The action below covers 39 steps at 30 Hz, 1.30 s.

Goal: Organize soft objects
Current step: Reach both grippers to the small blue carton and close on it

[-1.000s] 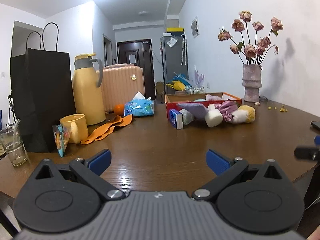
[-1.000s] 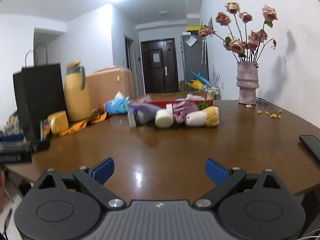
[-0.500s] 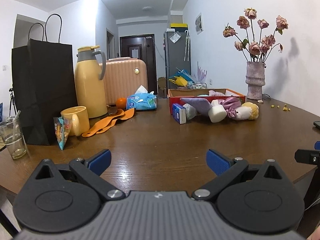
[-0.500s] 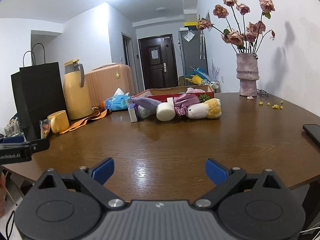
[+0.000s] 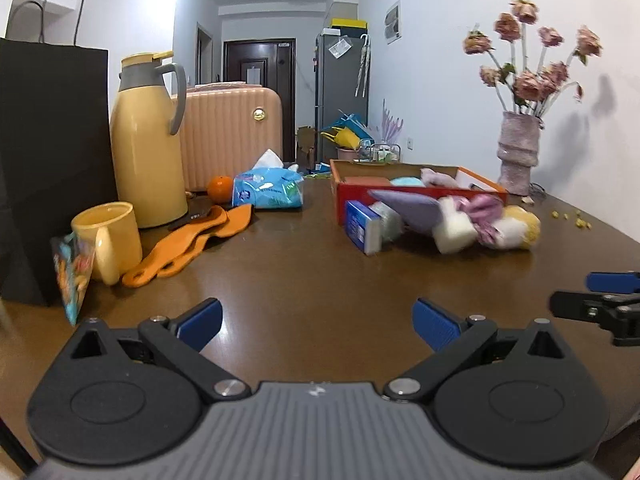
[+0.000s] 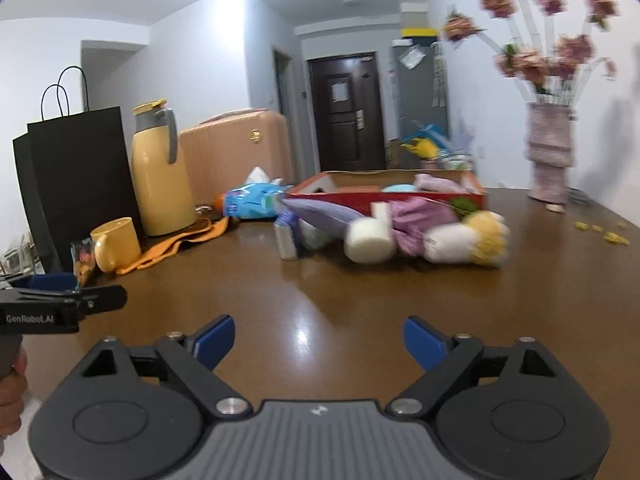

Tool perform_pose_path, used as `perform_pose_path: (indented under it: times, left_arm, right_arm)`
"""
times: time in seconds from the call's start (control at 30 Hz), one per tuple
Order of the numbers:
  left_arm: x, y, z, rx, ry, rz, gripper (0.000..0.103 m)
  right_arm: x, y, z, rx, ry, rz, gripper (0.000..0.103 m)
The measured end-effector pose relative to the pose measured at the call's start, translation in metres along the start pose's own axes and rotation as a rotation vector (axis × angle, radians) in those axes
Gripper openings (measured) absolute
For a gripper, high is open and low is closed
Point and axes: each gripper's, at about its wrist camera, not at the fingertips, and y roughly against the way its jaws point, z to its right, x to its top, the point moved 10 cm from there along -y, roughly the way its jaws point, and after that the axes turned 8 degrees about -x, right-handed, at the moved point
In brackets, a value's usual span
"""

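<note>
A heap of soft things lies on the brown table in front of a red cardboard box (image 5: 416,194) (image 6: 340,194): a purple cloth (image 5: 412,206) (image 6: 324,214), a white sponge roll (image 5: 454,232) (image 6: 368,240), a pink scrunchie (image 5: 486,210) (image 6: 418,220) and a white-and-yellow plush toy (image 5: 516,228) (image 6: 472,242). A small blue-and-white pack (image 5: 362,228) (image 6: 287,240) stands at the heap's left. My left gripper (image 5: 316,318) is open and empty, well short of the heap. My right gripper (image 6: 318,340) is also empty; its jaws are closing slightly but still stand wide.
On the left stand a black paper bag (image 5: 44,160), a yellow thermos (image 5: 146,148), a yellow mug (image 5: 108,240), orange insoles (image 5: 192,240), a tissue pack (image 5: 268,190) and an orange (image 5: 220,188). A vase of dried roses (image 5: 518,152) stands at the back right.
Both grippers have moved forward over the table toward the heap, which now looks larger and closer. The right gripper's fingers stand slightly nearer together.
</note>
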Motion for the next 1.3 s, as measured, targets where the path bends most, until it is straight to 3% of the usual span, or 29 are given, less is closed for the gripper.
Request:
perform_pose_path:
  times: [0.27, 0.5, 0.57, 0.73, 0.77, 0.97, 1.13, 1.3]
  left_arm:
    - [0.045, -0.067, -0.059, 0.055, 0.013, -0.033, 0.103]
    - [0.072, -0.149, -0.081, 0.010, 0.010, -0.109, 0.103]
    - [0.075, -0.172, -0.080, -0.013, -0.022, -0.128, 0.103]
    - [0.075, -0.210, -0.082, -0.040, -0.017, -0.168, 0.103]
    - [0.073, -0.213, -0.082, -0.040, -0.017, -0.174, 0.103]
    - [0.058, -0.208, -0.075, -0.056, -0.016, -0.209, 0.103]
    - [0.043, -0.168, -0.053, -0.104, 0.007, -0.197, 0.103]
    - [0.027, -0.128, -0.008, -0.218, 0.026, -0.201, 0.103]
  right_arm:
    - [0.055, -0.120, -0.038, 0.050, 0.061, -0.100, 0.072]
    - [0.058, -0.211, -0.064, 0.019, 0.032, -0.219, 0.043]
    - [0.061, -0.230, -0.070, 0.001, 0.033, -0.224, 0.042]
    - [0.067, -0.263, -0.077, -0.032, 0.018, -0.221, 0.023]
    - [0.067, -0.266, -0.078, -0.020, 0.008, -0.216, 0.023]
    - [0.056, -0.241, -0.083, 0.100, 0.008, -0.228, 0.021]
    - [0.024, -0.167, -0.073, 0.340, -0.102, -0.381, 0.021]
    - [-0.010, -0.100, -0.047, 0.517, -0.235, -0.539, 0.023]
